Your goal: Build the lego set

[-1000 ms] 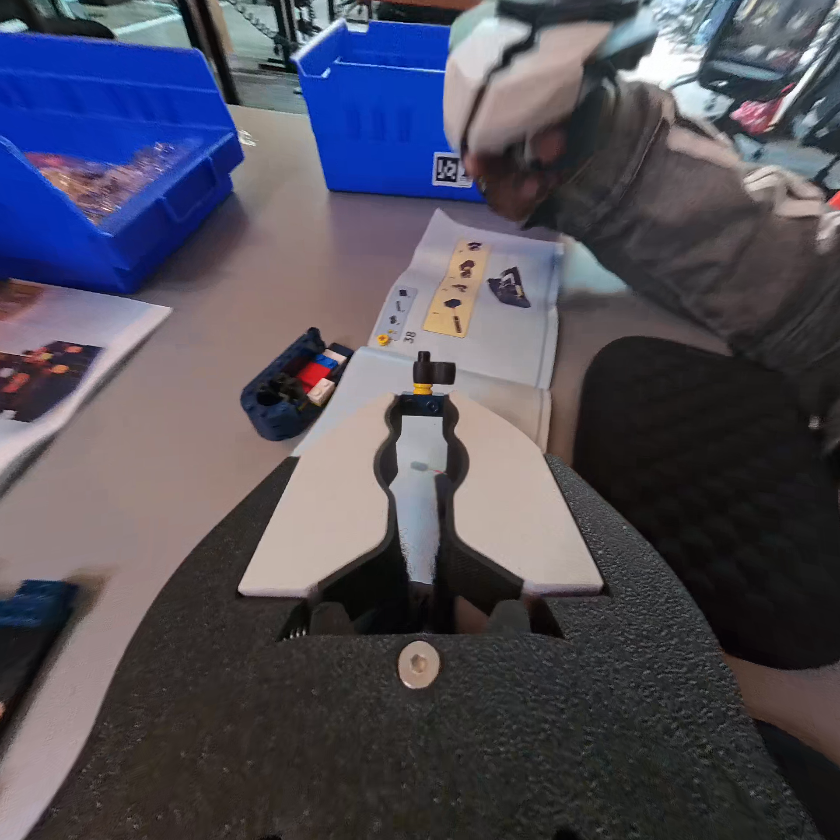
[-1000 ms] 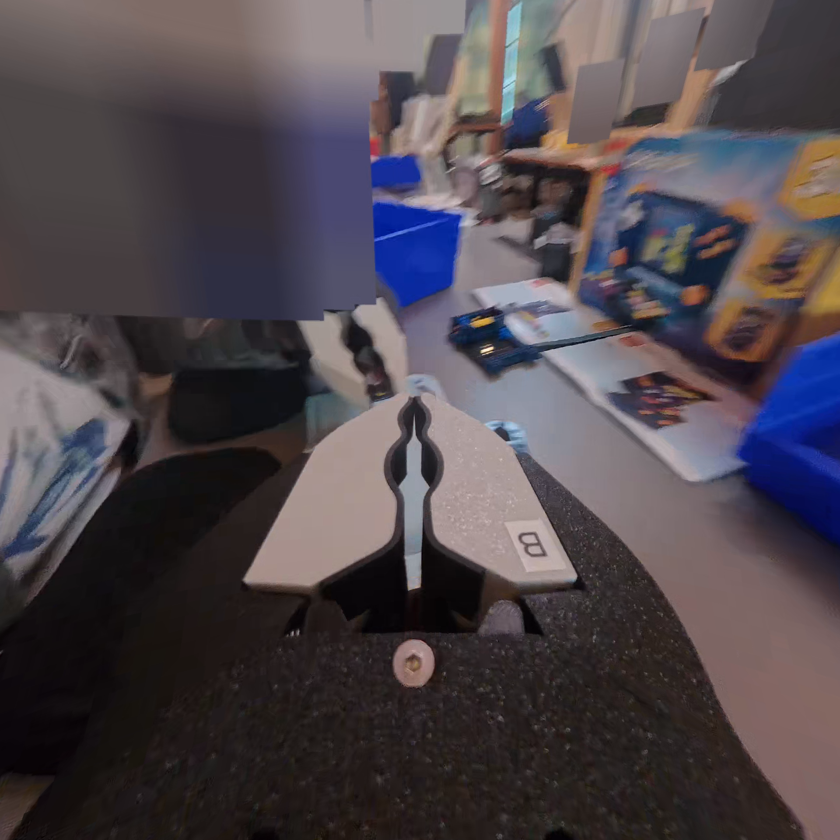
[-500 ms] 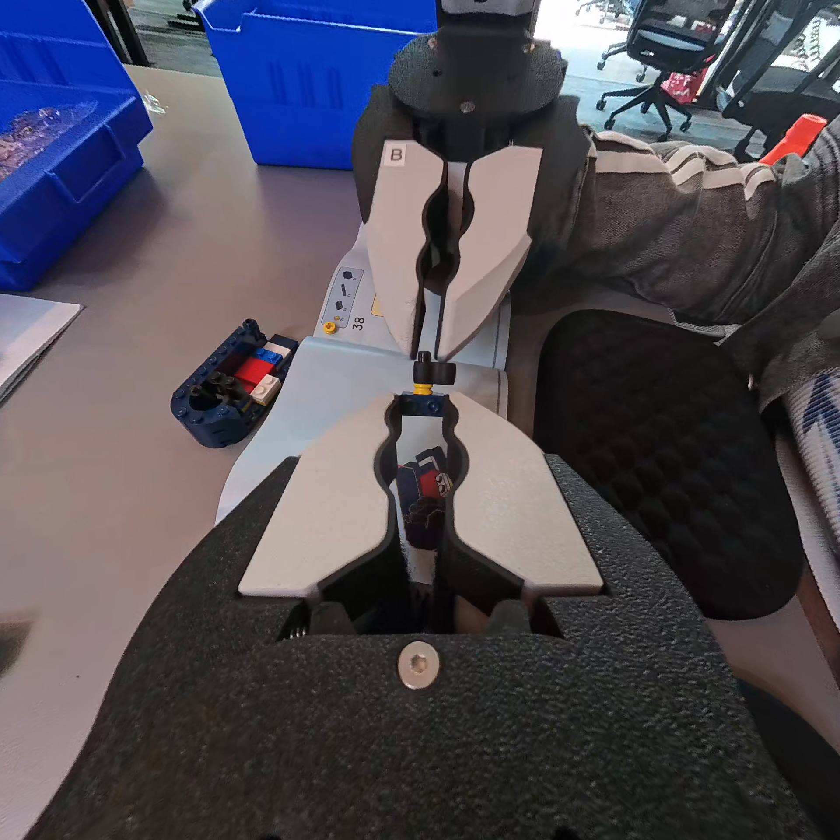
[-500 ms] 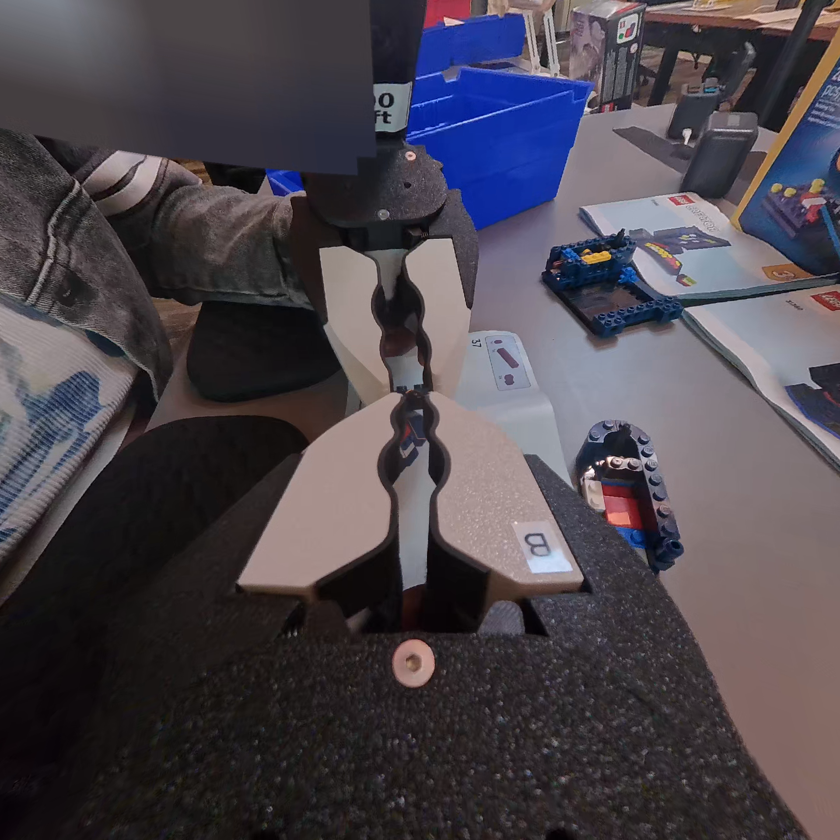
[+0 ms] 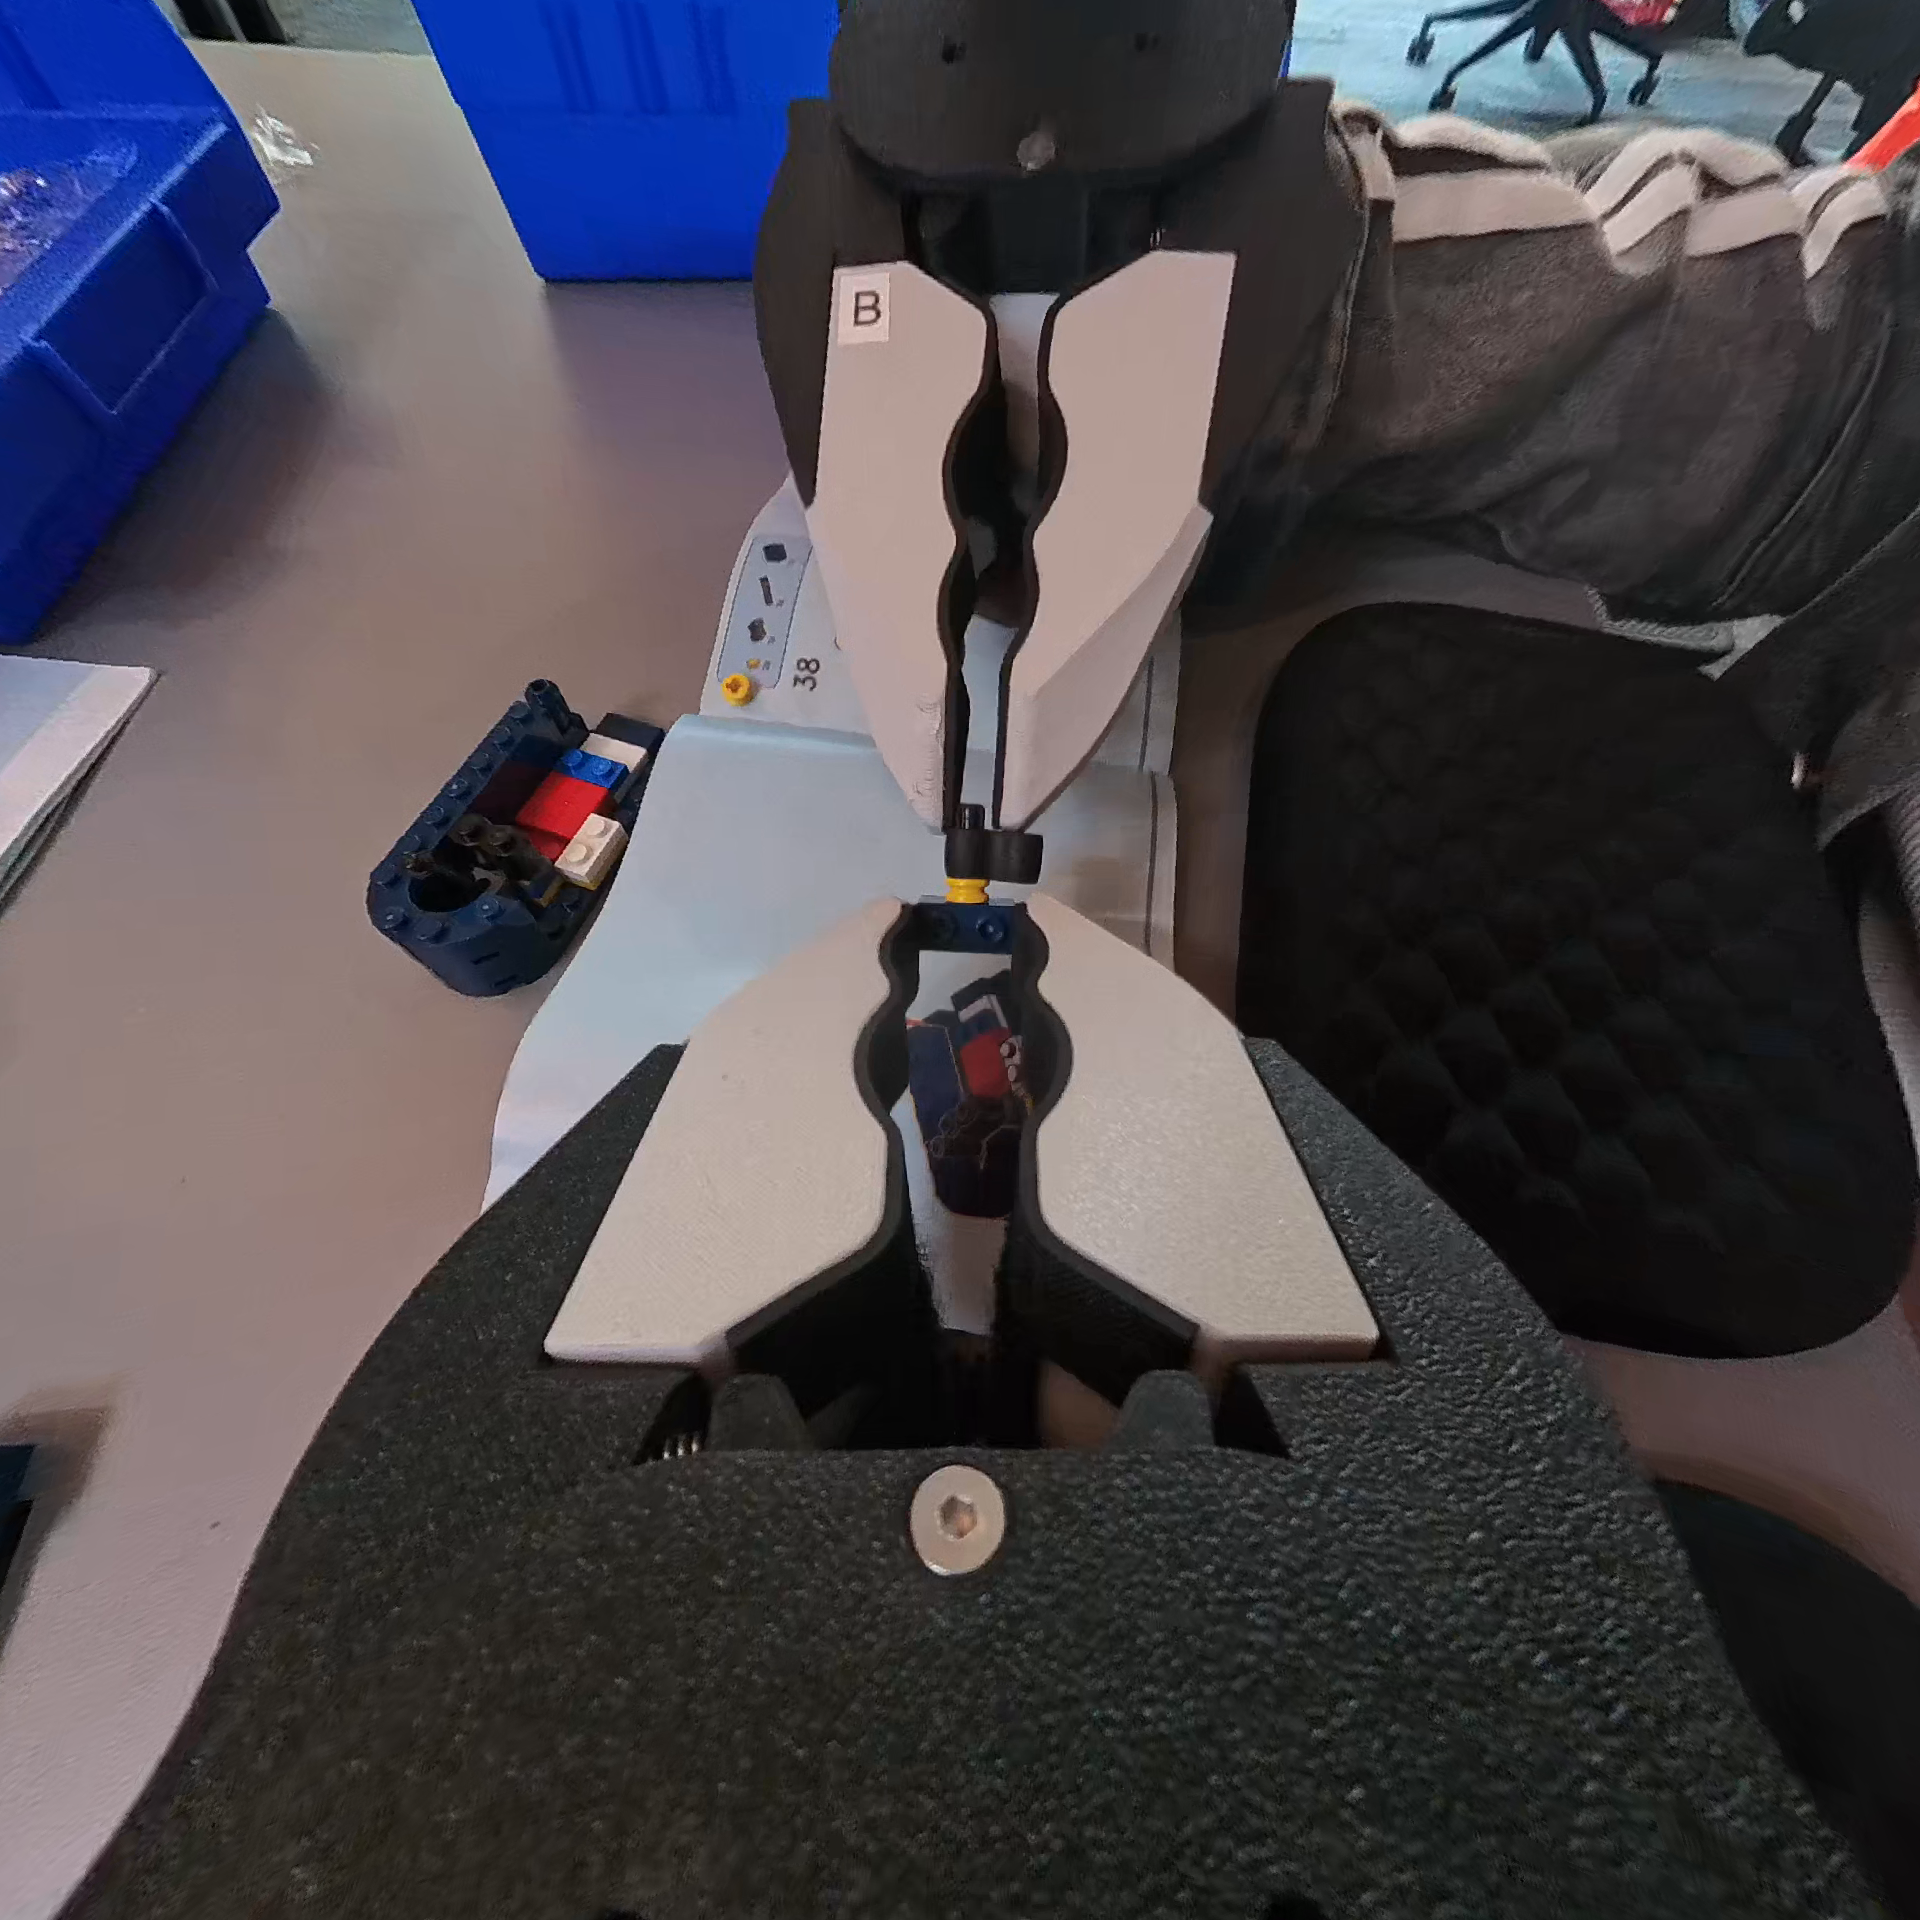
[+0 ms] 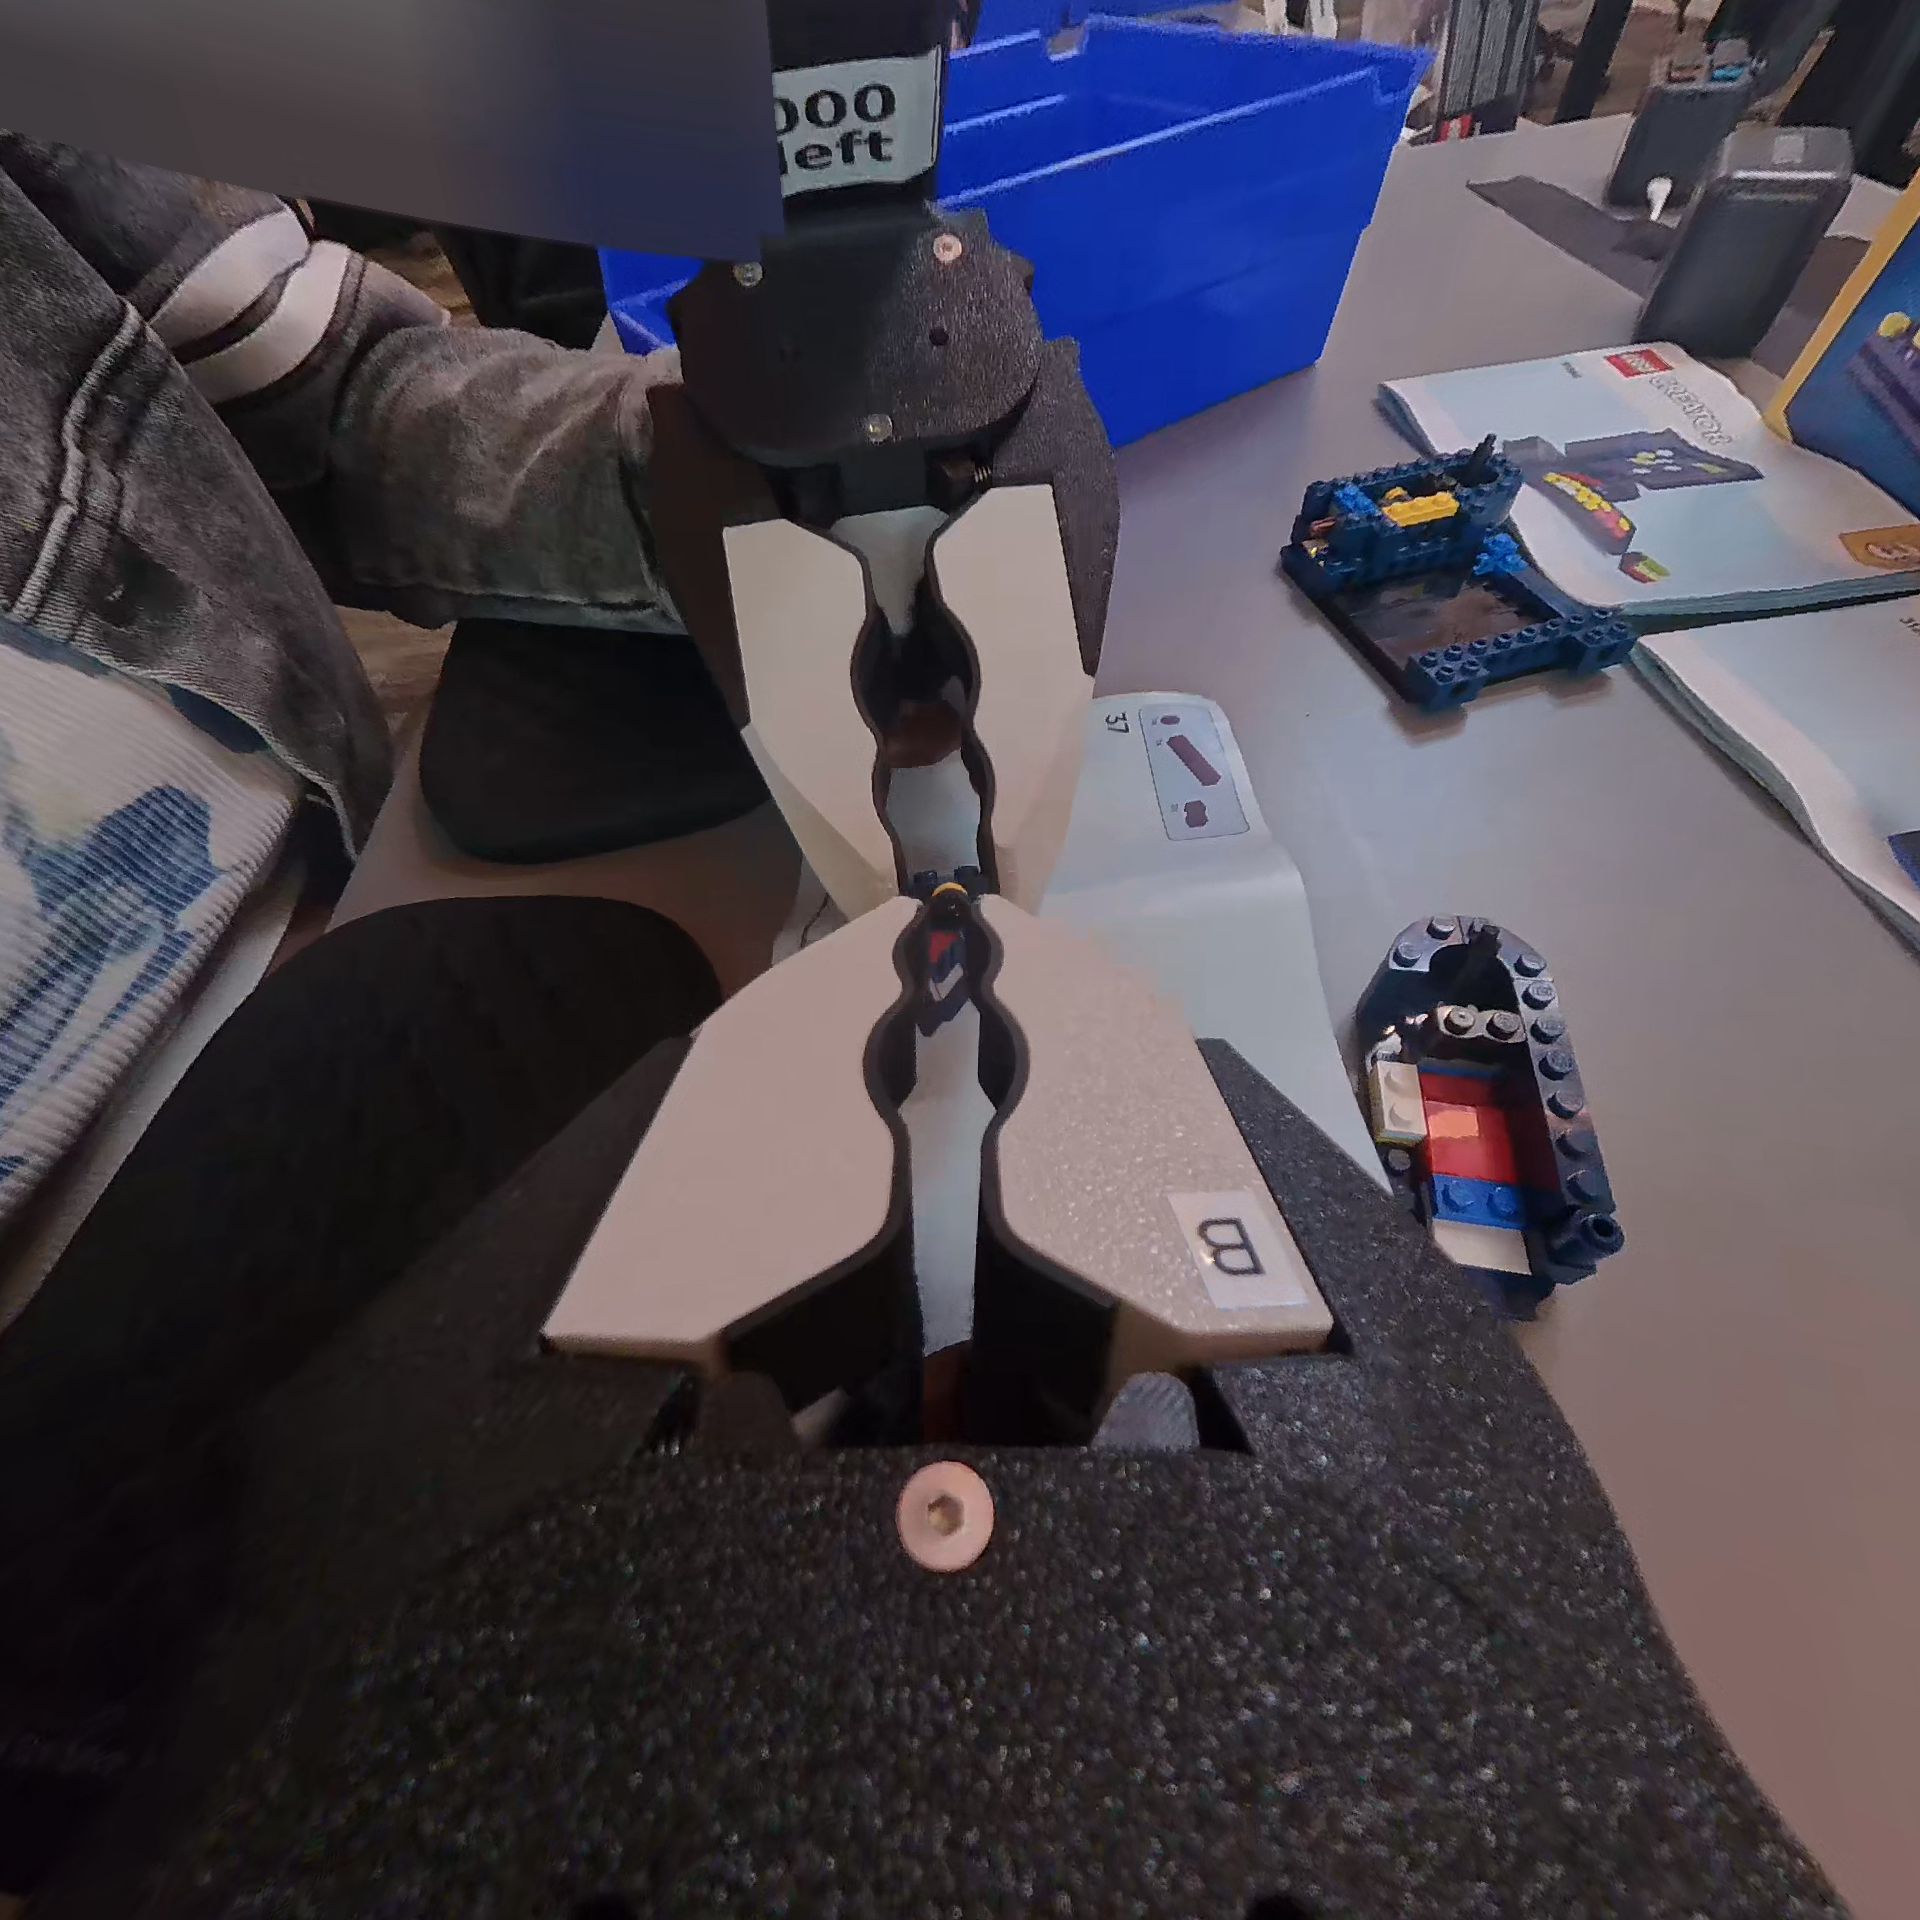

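My left gripper (image 5: 966, 914) is shut on a small dark blue plate (image 5: 968, 928). The plate carries a yellow stud (image 5: 968, 886) and a black clip piece (image 5: 992, 854) that point away from me. My right gripper (image 5: 971, 805) faces it tip to tip, with its jaws slightly apart. The black piece's thin top pin sits just inside those tips, and a sliver of light shows beside it. In the right wrist view my right gripper (image 6: 943, 909) meets the left gripper (image 6: 940, 878) over the black piece (image 6: 943, 914).
A dark blue hull-shaped brick build (image 5: 509, 852) lies left of an open instruction booklet (image 5: 748, 831) on the grey table (image 5: 312, 520). Blue bins (image 5: 623, 135) stand behind. A second blue build (image 6: 1444, 561) and more booklets (image 6: 1621, 488) lie farther off. A black cushion (image 5: 1558, 987) lies to the right. Both grippers' tips are close together, under 4 cm apart.
The right gripper swung in from the back and came down tip to tip with the left, its jaws parting from shut. The left gripper kept hold of its small piece.
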### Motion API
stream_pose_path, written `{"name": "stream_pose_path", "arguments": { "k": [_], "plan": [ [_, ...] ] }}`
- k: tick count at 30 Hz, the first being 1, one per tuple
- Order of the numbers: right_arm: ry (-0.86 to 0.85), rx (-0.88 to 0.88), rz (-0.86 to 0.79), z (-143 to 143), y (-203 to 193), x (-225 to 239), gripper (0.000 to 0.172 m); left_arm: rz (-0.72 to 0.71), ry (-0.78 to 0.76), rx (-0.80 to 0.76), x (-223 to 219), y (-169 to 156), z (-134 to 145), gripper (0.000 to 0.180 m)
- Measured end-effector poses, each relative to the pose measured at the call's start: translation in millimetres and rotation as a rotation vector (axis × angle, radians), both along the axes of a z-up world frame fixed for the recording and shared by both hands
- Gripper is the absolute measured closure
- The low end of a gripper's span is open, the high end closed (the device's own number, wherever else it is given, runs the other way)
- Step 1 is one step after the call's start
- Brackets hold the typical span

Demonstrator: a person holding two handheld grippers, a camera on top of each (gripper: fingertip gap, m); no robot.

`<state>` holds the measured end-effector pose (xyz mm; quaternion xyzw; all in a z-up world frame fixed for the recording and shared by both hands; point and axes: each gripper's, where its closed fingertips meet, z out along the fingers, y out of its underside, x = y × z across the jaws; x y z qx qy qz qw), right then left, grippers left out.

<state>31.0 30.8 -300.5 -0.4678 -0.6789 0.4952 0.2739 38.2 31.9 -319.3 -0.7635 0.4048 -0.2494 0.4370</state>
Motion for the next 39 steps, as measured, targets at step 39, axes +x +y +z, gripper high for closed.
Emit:
{"name": "stream_pose_path", "arguments": {
  "k": [39],
  "plan": [
    [0.119, -0.003, 0.036, 13, -9, -2, 0.145, -0.01, -0.095, 0.039, 5, 0, 14, 0.164]
  ]
}}
